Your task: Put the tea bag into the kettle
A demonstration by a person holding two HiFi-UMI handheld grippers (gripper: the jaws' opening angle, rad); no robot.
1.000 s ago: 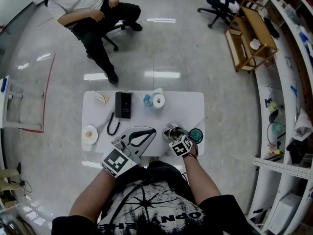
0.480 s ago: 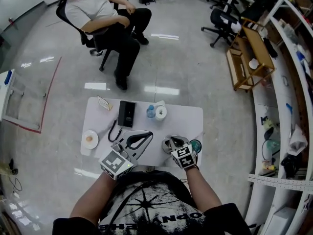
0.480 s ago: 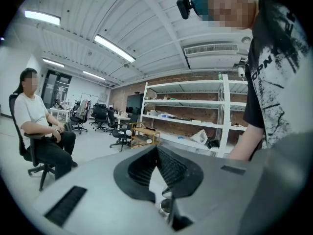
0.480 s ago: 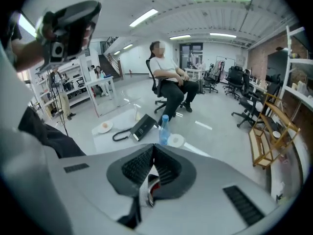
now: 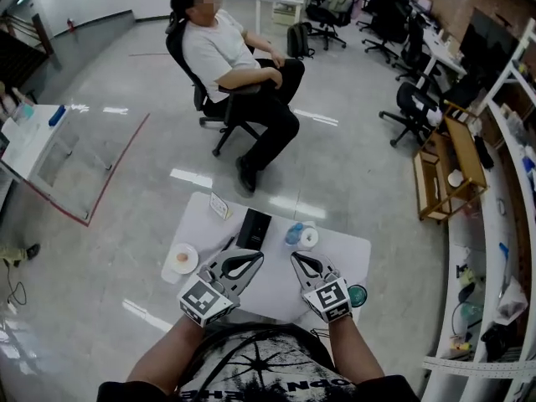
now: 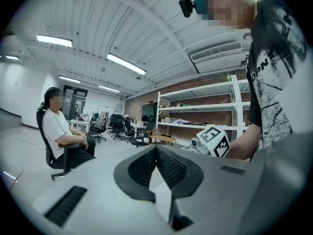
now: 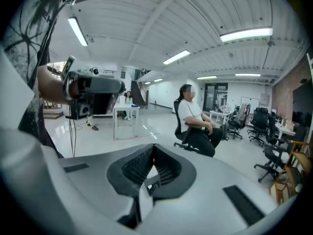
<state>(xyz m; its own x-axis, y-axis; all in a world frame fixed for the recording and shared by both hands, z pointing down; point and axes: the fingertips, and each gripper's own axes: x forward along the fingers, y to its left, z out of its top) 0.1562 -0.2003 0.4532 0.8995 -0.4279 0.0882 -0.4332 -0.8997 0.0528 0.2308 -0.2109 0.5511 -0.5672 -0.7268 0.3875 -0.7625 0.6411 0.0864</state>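
Both grippers are held up above the near edge of the white table (image 5: pixel 343 249) and point out level into the room. My left gripper (image 5: pixel 257 256) is shut with its tips together (image 6: pixel 156 147) and nothing between them. The jaws of my right gripper (image 5: pixel 296 257) are likewise shut and hold nothing (image 7: pixel 154 146). The kettle is hidden behind the right gripper; only a teal round piece (image 5: pixel 358 295) shows beside it. No tea bag can be made out in any view.
On the table stand a small plate (image 5: pixel 182 259), a black device with a cord (image 5: pixel 254 229), a small bottle (image 5: pixel 293 234), a white tape roll (image 5: pixel 309 238) and a pale card (image 5: pixel 219 205). A seated person (image 5: pixel 234 65) is beyond the table; shelves run along the right.
My right gripper has closed and risen away from the kettle's top. The left gripper has lifted too. The head view has tilted up, so the table sits lower in the picture.
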